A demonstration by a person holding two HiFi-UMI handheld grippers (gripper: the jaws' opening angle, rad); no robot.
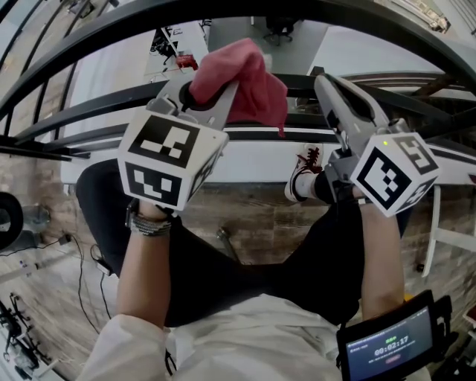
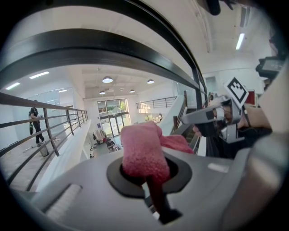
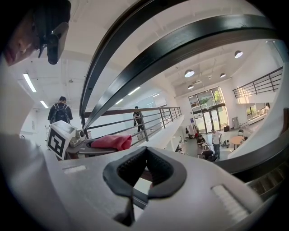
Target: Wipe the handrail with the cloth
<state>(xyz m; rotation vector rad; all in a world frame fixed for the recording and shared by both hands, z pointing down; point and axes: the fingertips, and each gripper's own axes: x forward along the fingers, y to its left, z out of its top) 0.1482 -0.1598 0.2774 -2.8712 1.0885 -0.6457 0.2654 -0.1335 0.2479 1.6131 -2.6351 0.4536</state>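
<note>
1 handrail (image 1: 223,16), black, curved across the top of the head view; both gripper views show 2 dark bars of it arching overhead. Wood floor (image 1: 245,216) under me. 2 grippers, both raised toward the rail, 1 marker cube each: left cube (image 1: 167,160), right cube (image 1: 394,171), well apart

My left gripper (image 2: 146,167) is clamped on the cloth (image 1: 249,82). 1 cloth, pink-red, bunched. In the left gripper view it fills the gap between the pads and bulges out past the tips. In the head view it sits just below the thick top bar, apart from it, with a flap hanging down its right side over the thinner bars behind. Can't tell if it touches those

My right gripper (image 3: 146,158) is empty, tips together, only a small diamond gap left between the black pads. It points up beside the cloth, near it, not touching

1 screen (image 1: 390,346) on my right forearm, lit. 1 shoe (image 1: 301,178) visible on the floor between the grippers. 1 wristband (image 1: 147,222) on my left wrist

Far off: 2 people (image 3: 60,110) (image 3: 136,116) by the balcony railing in the right gripper view
</note>
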